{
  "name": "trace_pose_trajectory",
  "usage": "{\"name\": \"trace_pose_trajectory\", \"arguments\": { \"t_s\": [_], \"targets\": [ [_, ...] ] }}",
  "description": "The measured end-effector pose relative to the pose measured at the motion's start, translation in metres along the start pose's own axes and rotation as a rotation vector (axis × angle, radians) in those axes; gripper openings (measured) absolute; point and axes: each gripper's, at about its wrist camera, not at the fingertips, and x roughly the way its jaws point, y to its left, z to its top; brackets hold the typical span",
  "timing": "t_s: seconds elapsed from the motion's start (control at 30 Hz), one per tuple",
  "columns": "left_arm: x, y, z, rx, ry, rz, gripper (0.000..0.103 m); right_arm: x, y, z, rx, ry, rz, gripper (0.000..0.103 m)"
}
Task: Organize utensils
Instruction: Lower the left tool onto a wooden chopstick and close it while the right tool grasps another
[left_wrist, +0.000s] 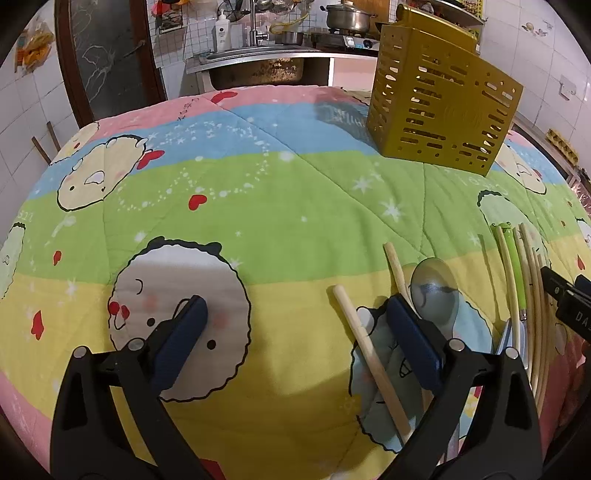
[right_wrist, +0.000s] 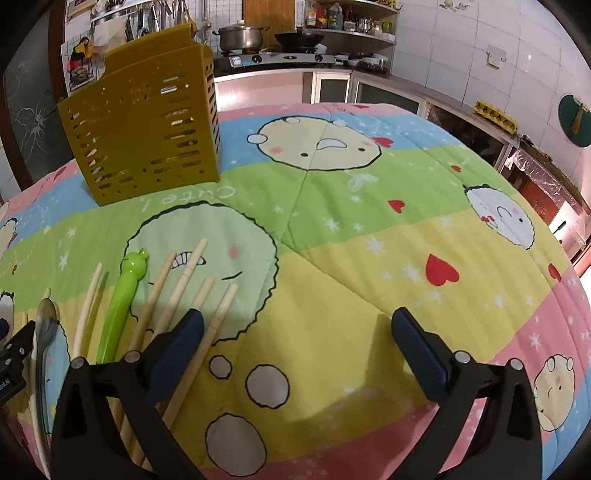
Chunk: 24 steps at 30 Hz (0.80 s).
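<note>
A yellow slotted utensil holder (left_wrist: 443, 118) stands upright at the far right of the quilt; in the right wrist view it stands at the far left (right_wrist: 144, 129). My left gripper (left_wrist: 299, 314) is open and empty above the quilt. A wooden chopstick (left_wrist: 369, 354) and a metal spoon (left_wrist: 434, 291) lie by its right finger. More chopsticks (left_wrist: 535, 295) and a green-handled utensil (left_wrist: 515, 266) lie further right. My right gripper (right_wrist: 295, 328) is open and empty. Several chopsticks (right_wrist: 218, 325), the green-handled utensil (right_wrist: 122, 306) and the spoon (right_wrist: 46, 332) lie by its left finger.
A cartoon-print quilt (left_wrist: 258, 192) covers the table. Behind it are a sink (left_wrist: 258, 62), a stove with a pot (right_wrist: 240, 37) and counters. The other gripper's tip shows at the right edge of the left wrist view (left_wrist: 569, 302).
</note>
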Motion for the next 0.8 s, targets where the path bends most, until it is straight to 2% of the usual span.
{"name": "trace_pose_trajectory", "arguments": {
  "t_s": [0.13,0.33,0.47,0.53,0.6,0.63,0.7,0.8],
  "targets": [
    [0.000,-0.001,0.002,-0.011,0.006,0.010,0.087,0.003,0.002,0.000,-0.003,0.022,-0.008,0.099],
    [-0.002,-0.009,0.004,-0.021,0.027,0.019,0.073,0.008,0.008,0.004,-0.007,0.075,-0.032,0.099],
    [-0.004,-0.013,0.006,-0.036,0.040,0.017,0.056,0.007,0.009,0.005,-0.001,0.073,-0.025,0.096],
    [-0.005,-0.014,0.006,-0.046,0.043,0.016,0.048,0.004,0.011,0.005,0.005,0.065,-0.001,0.087],
    [-0.005,-0.015,0.005,-0.050,0.046,0.011,0.040,0.001,0.018,0.005,-0.012,0.057,0.011,0.068],
    [-0.006,-0.015,0.005,-0.053,0.049,0.009,0.040,-0.001,0.022,0.006,-0.021,0.052,0.016,0.062],
    [-0.005,-0.014,0.007,-0.066,0.060,-0.002,0.031,-0.002,0.029,0.008,-0.033,0.053,0.028,0.042],
    [-0.003,-0.013,0.011,-0.077,0.076,-0.016,0.021,0.001,0.036,0.014,-0.025,0.061,0.032,0.030]
  ]
}}
